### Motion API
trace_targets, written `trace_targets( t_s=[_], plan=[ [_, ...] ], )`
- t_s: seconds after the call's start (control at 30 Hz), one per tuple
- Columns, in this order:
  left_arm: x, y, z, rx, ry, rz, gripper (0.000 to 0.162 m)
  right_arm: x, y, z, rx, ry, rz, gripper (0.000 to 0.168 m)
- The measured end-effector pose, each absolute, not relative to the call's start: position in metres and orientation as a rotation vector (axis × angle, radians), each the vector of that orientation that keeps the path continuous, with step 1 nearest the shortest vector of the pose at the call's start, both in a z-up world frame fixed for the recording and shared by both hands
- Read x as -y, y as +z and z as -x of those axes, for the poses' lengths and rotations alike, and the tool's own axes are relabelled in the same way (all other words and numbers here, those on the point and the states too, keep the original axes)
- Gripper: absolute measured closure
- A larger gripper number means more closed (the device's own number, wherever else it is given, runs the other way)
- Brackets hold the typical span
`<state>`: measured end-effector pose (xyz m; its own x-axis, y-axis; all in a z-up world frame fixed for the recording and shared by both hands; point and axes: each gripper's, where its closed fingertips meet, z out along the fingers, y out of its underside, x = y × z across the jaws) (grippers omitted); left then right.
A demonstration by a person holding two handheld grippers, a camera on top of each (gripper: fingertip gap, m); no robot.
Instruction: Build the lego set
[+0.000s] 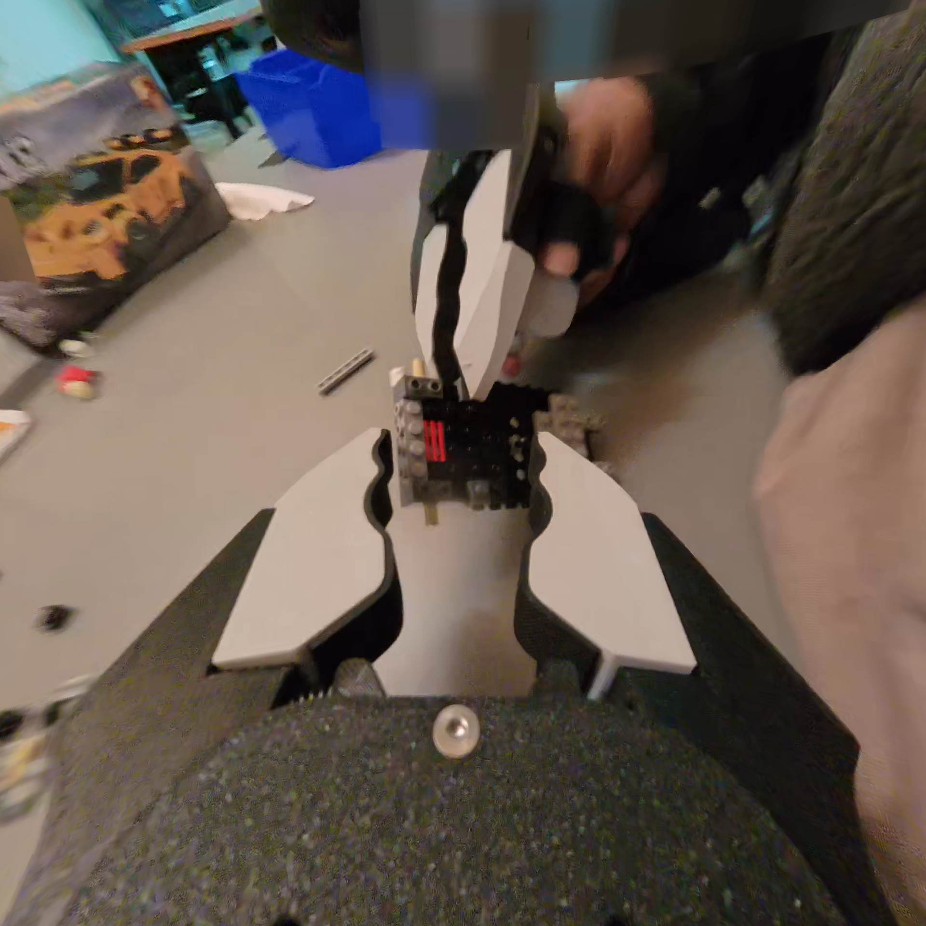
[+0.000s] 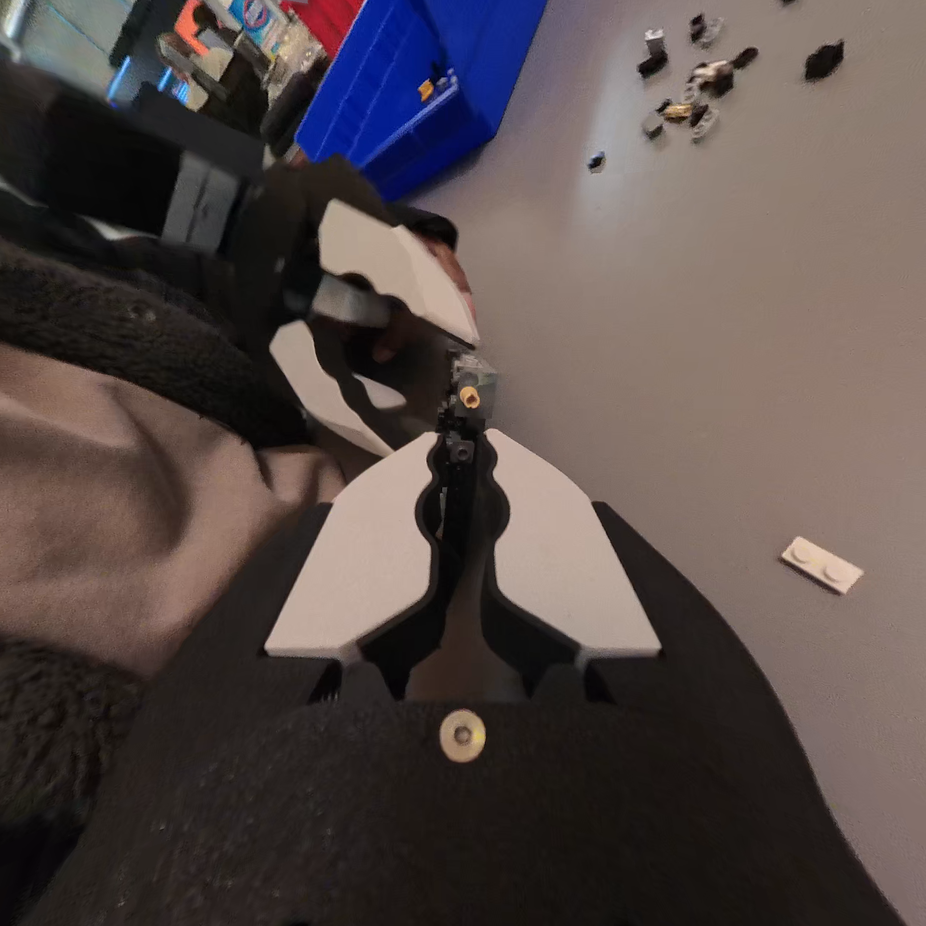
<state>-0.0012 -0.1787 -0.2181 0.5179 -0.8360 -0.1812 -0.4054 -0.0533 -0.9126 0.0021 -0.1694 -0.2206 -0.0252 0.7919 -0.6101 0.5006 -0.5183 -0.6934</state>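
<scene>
A small lego assembly [image 1: 471, 451], black with red stripes and grey studded edges, is held above the grey table between both grippers. My left gripper [image 1: 461, 441] has its jaws spread to the assembly's width, and they press on its two sides. The right gripper [image 1: 451, 383] comes down from above and pinches the assembly's far edge. In the right wrist view, my right gripper [image 2: 458, 443] is shut on the assembly [image 2: 473, 396], seen edge-on, with a tan pin end showing. The left gripper [image 2: 431, 393] reaches in from the left there.
A lego box [image 1: 100, 200] stands at the left and a blue bin [image 1: 310, 110] behind. A grey beam [image 1: 345, 371], a red piece [image 1: 75, 381] and a black piece [image 1: 55, 616] lie on the table. Loose parts [image 2: 701, 85] and a light grey plate [image 2: 822, 571] lie to the right. A person's leg [image 1: 852, 551] is close by.
</scene>
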Motion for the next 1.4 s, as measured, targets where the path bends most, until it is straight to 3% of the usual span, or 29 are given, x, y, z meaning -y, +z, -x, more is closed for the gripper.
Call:
trace_targets(
  t_s=[0.17,0.3,0.7,0.9,1.4],
  plan=[
    [0.186,-0.205,0.002,-0.840,-1.048,1.775,0.121,0.179,-0.209,-0.005,1.603,1.459,1.771,0.157],
    [0.196,-0.214,-0.004,-0.905,-1.054,1.812,0.147,0.188,-0.206,-0.003,1.757,1.369,1.642,0.157],
    [0.193,-0.213,-0.003,-0.890,-1.032,1.822,0.149,0.186,-0.207,-0.006,1.812,1.306,1.642,0.149],
    [0.194,-0.212,-0.004,-0.909,-1.011,1.813,0.149,0.189,-0.204,-0.001,1.816,1.360,1.639,0.156],
    [0.188,-0.216,0.001,-0.941,-1.011,1.794,0.149,0.193,-0.206,-0.001,1.862,1.316,1.601,0.157]
  ],
)
